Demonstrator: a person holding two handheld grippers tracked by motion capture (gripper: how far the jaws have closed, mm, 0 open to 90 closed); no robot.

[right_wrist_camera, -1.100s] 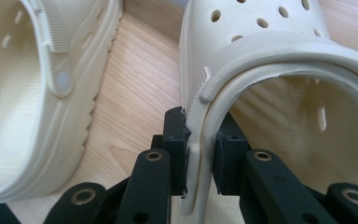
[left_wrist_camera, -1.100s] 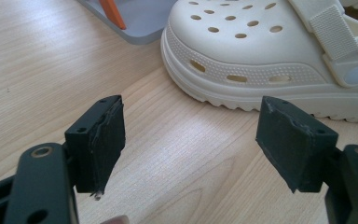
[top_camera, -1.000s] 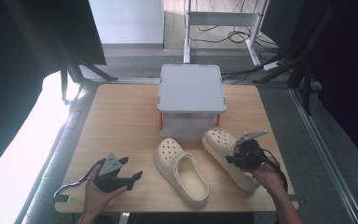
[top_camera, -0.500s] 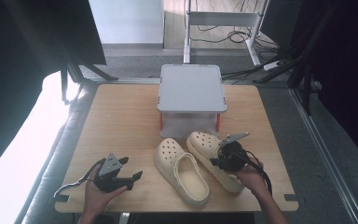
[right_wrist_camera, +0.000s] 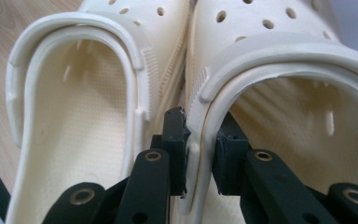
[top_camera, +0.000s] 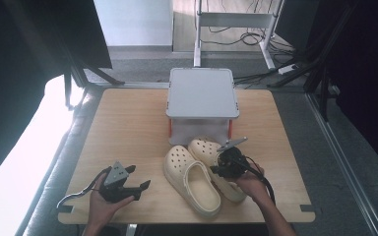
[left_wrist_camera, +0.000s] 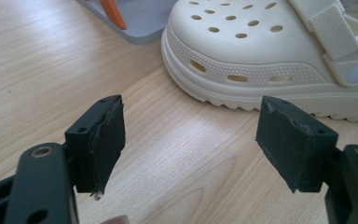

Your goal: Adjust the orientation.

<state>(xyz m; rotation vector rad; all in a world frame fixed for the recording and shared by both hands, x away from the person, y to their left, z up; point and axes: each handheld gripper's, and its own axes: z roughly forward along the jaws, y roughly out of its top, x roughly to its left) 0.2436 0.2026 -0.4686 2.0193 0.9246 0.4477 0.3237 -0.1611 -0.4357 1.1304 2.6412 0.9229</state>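
Clogs side by side, toes near grey lidded box (top_camera: pixel 202 93).
Right gripper (right_wrist_camera: pixel 200 140) clamps right clog (right_wrist_camera: pixel 279 107) sidewall, touching left clog (right_wrist_camera: pixel 98 107); left gripper (left_wrist_camera: pixel 191 140) released.

Two cream perforated clogs, upright, side by side touching: left clog (top_camera: pixel 192 180) flat on table; right clog (top_camera: pixel 211 162) alongside, heel strap up.

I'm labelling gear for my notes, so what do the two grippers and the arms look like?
Both grippers are black, with two flat jaws on bolted link arms. The left gripper carries a grey three-cornered plate on top and trails a dark cable; its pads are dark, worn rubber-like blocks. The right gripper has a grey plate and a black cable too. No sleeves show on the forearms.
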